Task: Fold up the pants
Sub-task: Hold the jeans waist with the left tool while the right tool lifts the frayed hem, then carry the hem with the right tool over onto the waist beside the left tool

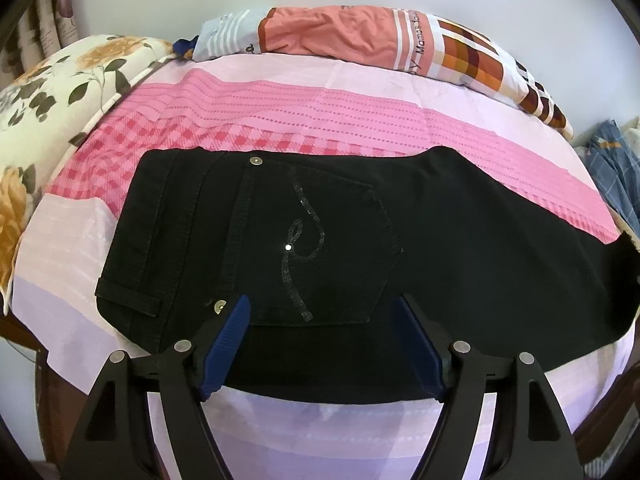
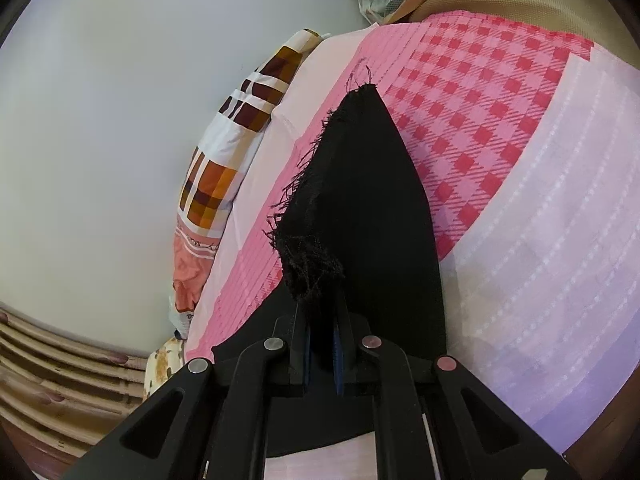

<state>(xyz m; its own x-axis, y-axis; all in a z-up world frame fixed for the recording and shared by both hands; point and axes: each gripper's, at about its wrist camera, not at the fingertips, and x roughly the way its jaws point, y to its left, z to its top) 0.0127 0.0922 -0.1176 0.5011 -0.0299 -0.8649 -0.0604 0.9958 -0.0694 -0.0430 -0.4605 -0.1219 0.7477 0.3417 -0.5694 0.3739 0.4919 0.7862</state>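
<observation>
Presumably soft, limp pants (image 1: 320, 240) flat on bed (image 1: 360, 112): right tongs (image 2: 320, 312) clamped on frayed hem (image 2: 316, 268); left tongs (image 1: 324, 312) spread wide over pocket (image 1: 312, 248).

Even, soft indoor light in both views; no hard shadows, source not visible. Pale wall (image 2: 100, 128) reads flat, faintly bluish, slightly washed out. Strong fisheye bulge: bedsheet (image 1: 280, 108) curves like a dome, dark vignette rings the corners. Black pants (image 1: 440, 240) swallow detail, seams barely legible; one sequin glints white on the pocket. Frayed hem in the right wrist view sits close and soft-focused. Small bright glints on the rivets of the left gripper (image 1: 324, 312). Colours saturated, mild compression noise.
</observation>
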